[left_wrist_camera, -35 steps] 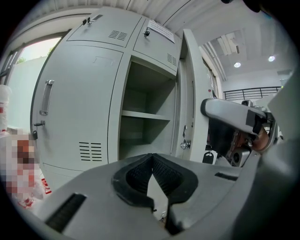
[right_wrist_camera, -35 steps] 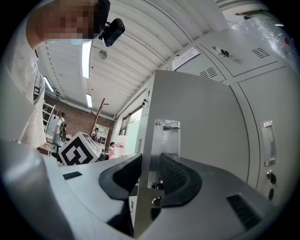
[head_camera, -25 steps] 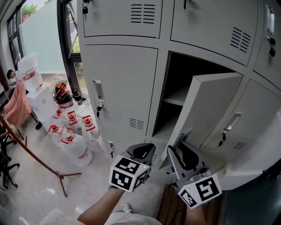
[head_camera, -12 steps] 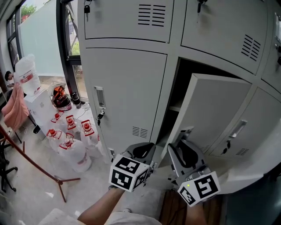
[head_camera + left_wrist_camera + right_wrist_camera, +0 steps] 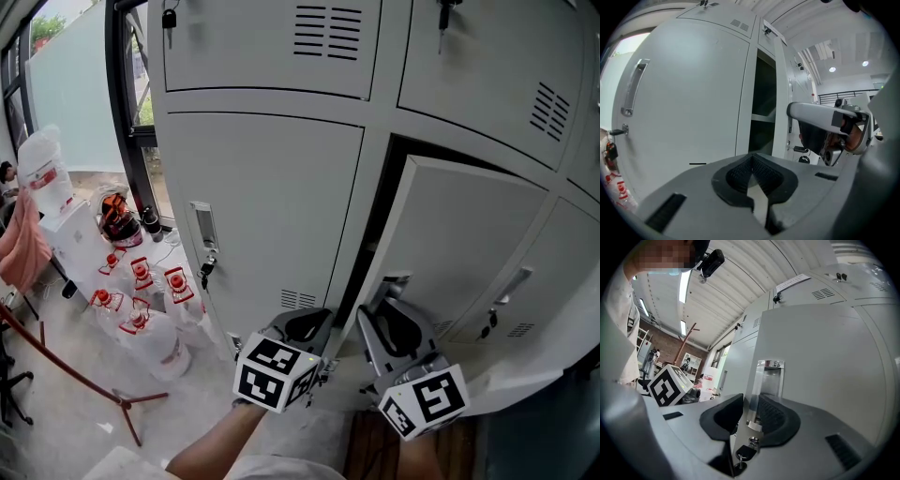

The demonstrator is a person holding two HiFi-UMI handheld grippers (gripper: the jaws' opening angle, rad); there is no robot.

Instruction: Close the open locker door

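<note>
The open grey locker door (image 5: 459,234) stands ajar, with only a narrow dark gap (image 5: 373,225) left at its free side. My right gripper (image 5: 392,314) straddles that door's lower free edge. In the right gripper view the thin door edge (image 5: 740,394) runs between the jaws (image 5: 750,404), which are closing, and a slit still shows beside the right pad. The door's recessed handle (image 5: 769,378) and its key (image 5: 743,454) lie just beyond. My left gripper (image 5: 305,326) hangs shut and empty in front of the neighbouring closed door (image 5: 689,98).
Several water jugs with red caps (image 5: 141,291) stand on the floor at the left, beside a slanted red pole (image 5: 56,347). The closed locker at left has a handle and key (image 5: 202,230). More closed lockers fill the row above (image 5: 281,37).
The open door has swung further toward the locker frame, so the dark opening has narrowed. My right gripper has stayed at the door's edge, and both grippers sit slightly closer to the lockers.
</note>
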